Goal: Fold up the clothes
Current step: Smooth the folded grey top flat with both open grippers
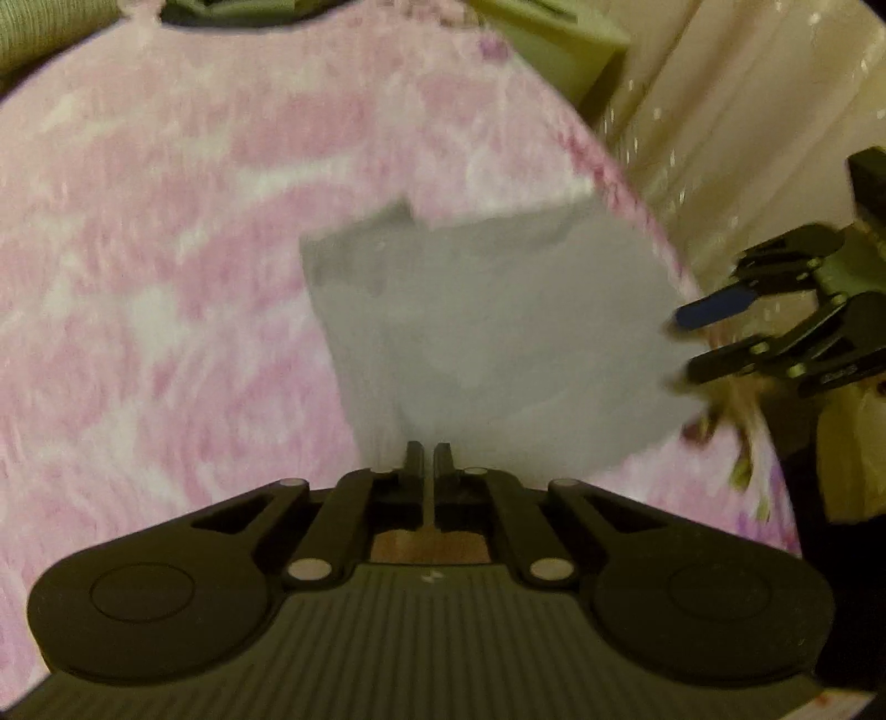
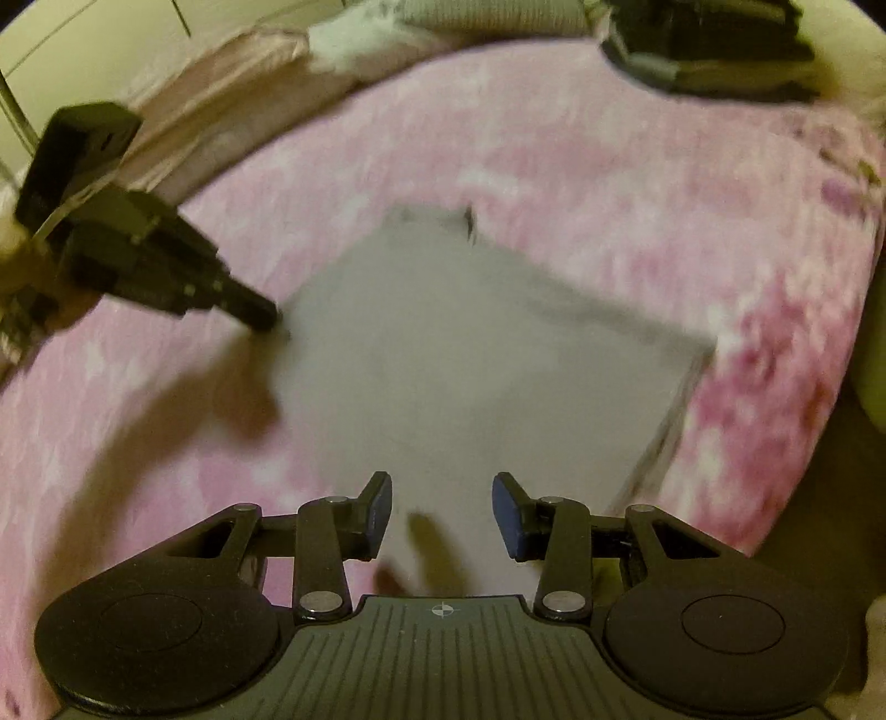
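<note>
A light grey garment (image 1: 498,332), folded into a flat rectangle, lies on a pink and white patterned bed cover (image 1: 166,277). My left gripper (image 1: 427,457) is shut, its tips pinching the garment's near edge. In the right wrist view the garment (image 2: 470,360) fills the middle of the cover (image 2: 609,166), and the left gripper (image 2: 268,318) meets its left corner. My right gripper (image 2: 443,509) stands open over the garment's near edge, with nothing between its blue pads. The left wrist view shows the right gripper (image 1: 684,346) open at the garment's right edge. Both views are motion-blurred.
A dark stack of folded clothes (image 2: 709,50) sits at the bed's far side. A white fluffy item (image 2: 354,39) and a pinkish cloth (image 2: 232,83) lie at the far left. The bed's edge (image 1: 637,183) drops off to shiny beige material (image 1: 720,111).
</note>
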`<state>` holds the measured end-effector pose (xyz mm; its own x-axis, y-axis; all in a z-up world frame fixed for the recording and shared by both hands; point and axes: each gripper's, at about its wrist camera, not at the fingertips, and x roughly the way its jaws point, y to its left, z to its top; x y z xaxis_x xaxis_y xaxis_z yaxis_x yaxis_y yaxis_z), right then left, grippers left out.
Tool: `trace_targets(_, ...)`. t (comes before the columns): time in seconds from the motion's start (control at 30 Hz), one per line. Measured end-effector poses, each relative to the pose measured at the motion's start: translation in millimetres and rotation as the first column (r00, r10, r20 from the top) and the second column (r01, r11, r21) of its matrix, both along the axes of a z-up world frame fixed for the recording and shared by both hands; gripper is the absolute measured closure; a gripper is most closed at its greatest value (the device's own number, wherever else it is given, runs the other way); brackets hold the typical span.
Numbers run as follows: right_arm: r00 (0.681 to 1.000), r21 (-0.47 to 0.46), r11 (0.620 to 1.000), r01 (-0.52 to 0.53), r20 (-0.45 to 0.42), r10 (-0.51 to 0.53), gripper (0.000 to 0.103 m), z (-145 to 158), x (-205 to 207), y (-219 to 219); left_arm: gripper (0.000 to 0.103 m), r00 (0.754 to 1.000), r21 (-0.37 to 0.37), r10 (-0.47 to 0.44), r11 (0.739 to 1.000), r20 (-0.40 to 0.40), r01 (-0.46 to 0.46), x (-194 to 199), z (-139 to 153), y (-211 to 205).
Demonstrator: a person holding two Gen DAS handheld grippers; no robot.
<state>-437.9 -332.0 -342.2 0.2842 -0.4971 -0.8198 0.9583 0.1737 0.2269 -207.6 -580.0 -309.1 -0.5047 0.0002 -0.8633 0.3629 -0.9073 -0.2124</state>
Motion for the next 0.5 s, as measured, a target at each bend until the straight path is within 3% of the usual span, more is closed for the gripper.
trace_targets(0.17,0.998,0.011,0.998,0.059,-0.001,-0.059,0.066,-21.6,-25.9,-38.7,0.103,0.999,-0.034,-0.008,0.999,0.041,0.010,-23.3,-16.5,-12.9)
trace_targets(0.23,0.998,-0.009,0.998,0.065,0.020,-0.065,0.066,-23.3,-41.9,-43.5,0.102,0.996,-0.056,-0.004,0.998,0.084,0.009,-19.6,-28.5,-19.5)
trace_targets(0.3,0.997,-0.026,0.996,0.081,-0.013,-0.081,0.066,-20.4,-52.4,-43.7,0.102,0.994,-0.068,0.035,0.997,0.106,-0.028,-11.7,-35.9,-27.4)
trace_targets(0.43,0.981,-0.010,0.986,0.169,-0.093,-0.169,0.066,-10.7,-61.3,-33.0,0.102,0.989,-0.088,0.078,0.994,0.129,-0.067,6.2,-31.3,-30.3)
trace_targets(0.5,0.985,-0.021,0.989,0.148,-0.084,-0.150,0.066,-0.3,-51.7,-19.9,0.102,0.990,-0.113,0.072,0.992,0.122,-0.059,11.5,-19.9,-23.2)
